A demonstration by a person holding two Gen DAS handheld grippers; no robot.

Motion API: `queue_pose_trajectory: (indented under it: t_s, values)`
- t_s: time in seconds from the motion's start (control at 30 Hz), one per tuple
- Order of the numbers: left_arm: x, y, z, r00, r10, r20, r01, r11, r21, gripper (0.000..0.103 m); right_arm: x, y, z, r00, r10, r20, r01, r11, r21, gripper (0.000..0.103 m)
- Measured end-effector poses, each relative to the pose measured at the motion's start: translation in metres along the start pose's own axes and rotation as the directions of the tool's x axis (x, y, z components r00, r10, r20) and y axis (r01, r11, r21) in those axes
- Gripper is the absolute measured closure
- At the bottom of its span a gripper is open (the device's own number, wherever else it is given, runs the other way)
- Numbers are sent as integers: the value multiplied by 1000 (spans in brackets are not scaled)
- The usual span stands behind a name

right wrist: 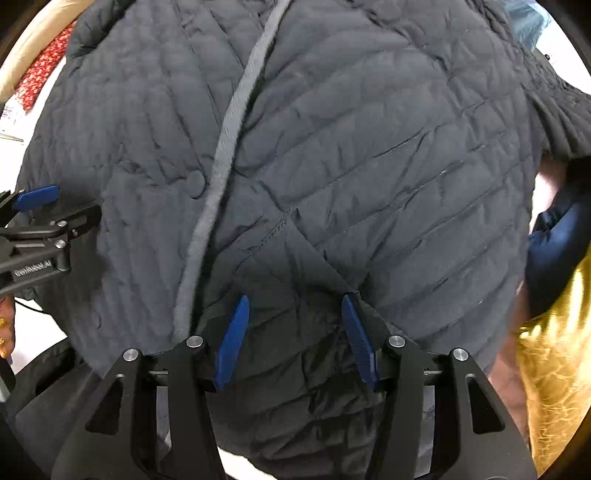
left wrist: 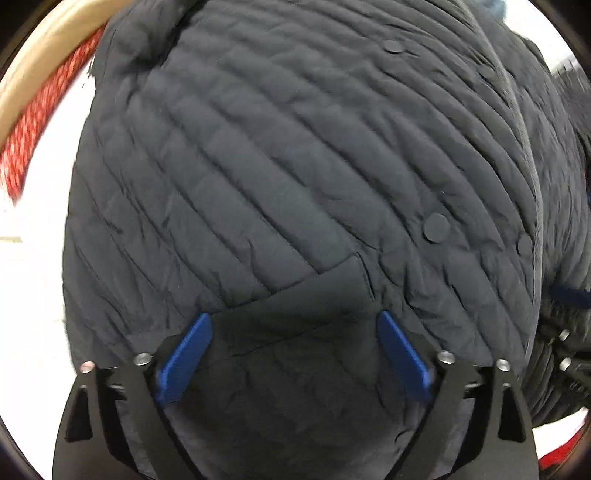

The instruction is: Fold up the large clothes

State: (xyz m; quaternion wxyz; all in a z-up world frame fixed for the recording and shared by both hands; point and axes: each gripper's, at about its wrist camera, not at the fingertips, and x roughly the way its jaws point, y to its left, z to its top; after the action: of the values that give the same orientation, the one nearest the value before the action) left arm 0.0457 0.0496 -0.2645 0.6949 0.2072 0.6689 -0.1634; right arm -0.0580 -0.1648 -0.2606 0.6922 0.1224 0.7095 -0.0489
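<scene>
Below both cameras the quilted jacket [left wrist: 295, 166] fills each frame; our left gripper [left wrist: 293, 356] and right gripper [right wrist: 293, 339] hover over its lower hem, jaws spread, holding nothing.

Bits around the edges of the frame

A red patterned cloth [left wrist: 44, 107] lies at upper left on the white tabletop [left wrist: 33, 280]; gold fabric [right wrist: 554, 350] at lower right, pale blue cloth [right wrist: 526, 22] at upper right.

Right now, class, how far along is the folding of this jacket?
Done: the dark quilted jacket lies spread flat, front up. In hand: the left hand-held gripper and right hand-held gripper hover open over its hem, gripping nothing. Left: every fold; none shows yet.
</scene>
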Motion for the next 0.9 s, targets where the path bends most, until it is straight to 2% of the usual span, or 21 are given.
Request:
queue_pose_trajectory:
  t_s: [0.13, 0.27, 0.37, 0.43, 0.5, 0.6, 0.63, 0.73, 0.83, 0.9]
  values:
    - [11, -1, 1, 1000, 27, -13, -27, 1000, -1, 5, 6, 3, -2, 1000, 7, 13, -8, 1000, 27, 39]
    - [14, -6, 5, 998, 51, -34, -51, 999, -7, 5, 8, 17, 0, 1000, -6, 13, 6, 1000, 30, 38]
    - [15, -6, 10, 998, 39, -41, -39, 999, -3, 5, -1, 27, 5, 999, 39, 26, -40, 998, 54, 38]
    - [15, -6, 12, 998, 31, -45, -31, 1000, -3, 5, -28, 14, 3, 991, 85, 101, -93, 993, 72, 38]
    - [15, -8, 17, 998, 32, -53, -32, 999, -1, 5, -64, -3, 2, 973, 92, 209, -112, 990, 83, 38]
    - [15, -11, 23, 998, 45, -50, -45, 999, 1, 5, -119, -46, 0, 923, 60, 380, -130, 978, 163, 38]
    - [13, -13, 22, 998, 52, -41, -52, 999, 5, 5, -137, -71, -1, 901, 35, 433, -145, 964, 224, 38]
    - [-3, -18, 20, 998, 58, 7, -58, 998, 7, 7, -158, -133, -8, 865, -4, 502, -206, 909, 362, 38]
    - [-23, -23, 19, 998, 33, 52, -33, 999, 1, 7, -164, -199, -19, 849, -37, 527, -274, 822, 499, 38]
    - [-35, -27, 19, 997, 17, 76, -17, 1000, 0, 7, -169, -243, -31, 818, -47, 573, -355, 743, 567, 38]
